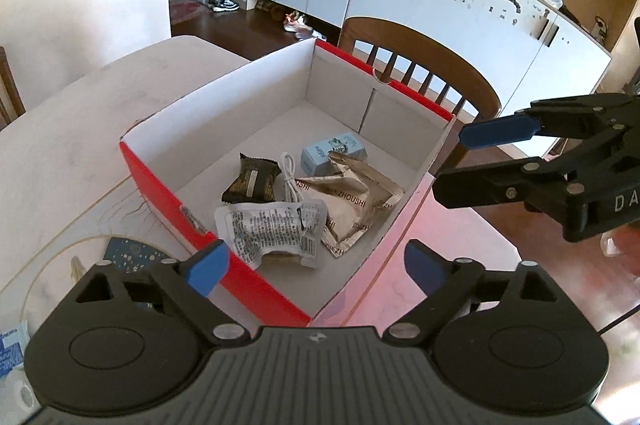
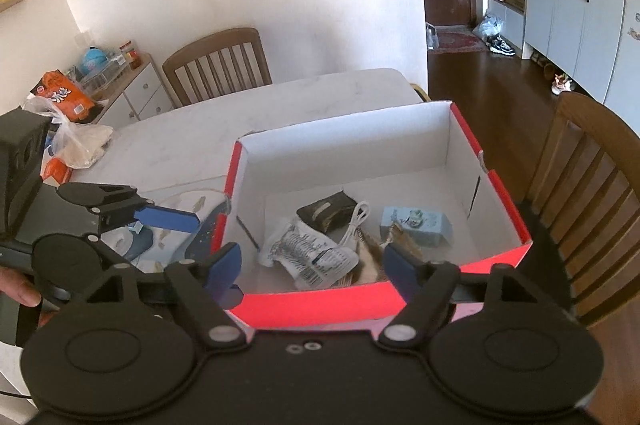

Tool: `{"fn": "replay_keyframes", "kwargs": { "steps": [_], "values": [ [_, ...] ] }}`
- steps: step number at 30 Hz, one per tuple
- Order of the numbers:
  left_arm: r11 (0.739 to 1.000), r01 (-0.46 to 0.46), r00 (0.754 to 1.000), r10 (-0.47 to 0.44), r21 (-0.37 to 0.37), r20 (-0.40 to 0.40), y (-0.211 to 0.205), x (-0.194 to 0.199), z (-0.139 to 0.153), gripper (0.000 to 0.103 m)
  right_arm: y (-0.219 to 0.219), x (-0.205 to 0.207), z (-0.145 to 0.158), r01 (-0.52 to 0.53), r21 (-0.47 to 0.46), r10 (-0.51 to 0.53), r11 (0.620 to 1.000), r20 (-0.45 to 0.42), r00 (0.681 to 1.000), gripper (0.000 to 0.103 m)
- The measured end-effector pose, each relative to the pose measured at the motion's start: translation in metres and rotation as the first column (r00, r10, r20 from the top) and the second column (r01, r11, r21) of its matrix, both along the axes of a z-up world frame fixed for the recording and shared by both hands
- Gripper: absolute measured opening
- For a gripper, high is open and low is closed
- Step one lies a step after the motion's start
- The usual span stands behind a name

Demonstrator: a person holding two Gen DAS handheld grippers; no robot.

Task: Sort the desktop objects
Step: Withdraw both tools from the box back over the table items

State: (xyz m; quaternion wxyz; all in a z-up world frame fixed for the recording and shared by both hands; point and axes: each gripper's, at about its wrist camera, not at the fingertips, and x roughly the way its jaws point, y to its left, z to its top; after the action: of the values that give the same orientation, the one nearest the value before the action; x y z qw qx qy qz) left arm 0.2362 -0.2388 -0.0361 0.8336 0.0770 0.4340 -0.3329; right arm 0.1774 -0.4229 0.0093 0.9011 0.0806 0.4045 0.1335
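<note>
Nearest in the left wrist view, the left gripper [image 1: 312,265] is hovering with its blue-tipped fingers spread wide and gripping nothing, straddling the near corner of the red-sided cardboard box with the white inside [image 1: 160,181]. Just past its fingertips, a white crinkled packet with black print [image 1: 268,231] is lying on the box floor, overlapping a silvery-tan foil pouch [image 1: 352,201] to its right. Behind those, a dark brown wrapped snack [image 1: 251,181] is sitting beside a coiled white cable [image 1: 290,177], and a small light blue carton [image 1: 334,153] is resting farther back, touching the pouch. The right gripper [image 1: 452,161] is reaching in from the right over the box's far right corner, its fingers also parted and empty. In the right wrist view, that gripper [image 2: 312,265] is hanging above the near red wall [image 2: 320,301], with the printed packet [image 2: 308,253] just ahead between its fingertips. To the left, outside the box, a patterned dark blue and white plate [image 2: 200,237] is lying on the pale marble-look table [image 2: 280,105] under the left gripper's fingers. Beyond the table, a brown wooden slatted chair [image 2: 218,61] is standing against the white wall.
</note>
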Motion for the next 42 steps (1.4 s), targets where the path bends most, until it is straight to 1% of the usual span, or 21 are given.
{"fn": "replay_keyframes", "kwargs": {
  "steps": [6,9,11,22,24,27,34,42],
  "values": [
    [0.999,-0.025,1.000,0.025,-0.023,0.010,0.017,-0.011,0.003,0.098,0.017,-0.011,0.001,0.009,-0.015,-0.009,1.000,0.005,1.000,0.088],
    [0.999,-0.049,0.997,0.049,-0.012,0.054,0.028,-0.019,0.007,0.098,0.028,-0.014,0.001,0.013,-0.016,-0.013,1.000,0.008,1.000,0.089],
    [0.998,-0.057,0.996,0.058,-0.010,0.069,0.038,-0.023,0.009,0.098,0.037,-0.016,0.002,0.012,-0.022,-0.012,1.000,0.011,1.000,0.090],
    [0.995,-0.090,0.993,0.093,-0.043,0.066,0.094,-0.047,0.009,0.098,0.094,-0.031,0.006,-0.023,-0.031,0.024,0.999,0.024,0.999,0.099],
    [0.994,-0.099,0.992,0.103,-0.052,0.068,0.105,-0.051,0.008,0.098,0.105,-0.033,0.007,-0.027,-0.034,0.028,0.999,0.032,0.999,0.100],
    [0.991,-0.120,0.990,0.124,-0.063,0.069,0.123,-0.057,0.006,0.102,0.124,-0.035,0.006,-0.039,-0.044,0.041,0.998,0.036,0.999,0.100],
    [0.981,-0.181,0.981,0.185,-0.071,0.065,0.168,-0.068,-0.002,0.102,0.164,-0.037,0.003,-0.075,-0.053,0.078,0.996,0.046,0.996,0.100],
    [0.963,-0.252,0.964,0.258,-0.092,0.060,0.215,-0.078,-0.011,0.103,0.199,-0.035,-0.002,-0.106,-0.049,0.108,0.993,0.041,0.993,0.100]
  ]
}}
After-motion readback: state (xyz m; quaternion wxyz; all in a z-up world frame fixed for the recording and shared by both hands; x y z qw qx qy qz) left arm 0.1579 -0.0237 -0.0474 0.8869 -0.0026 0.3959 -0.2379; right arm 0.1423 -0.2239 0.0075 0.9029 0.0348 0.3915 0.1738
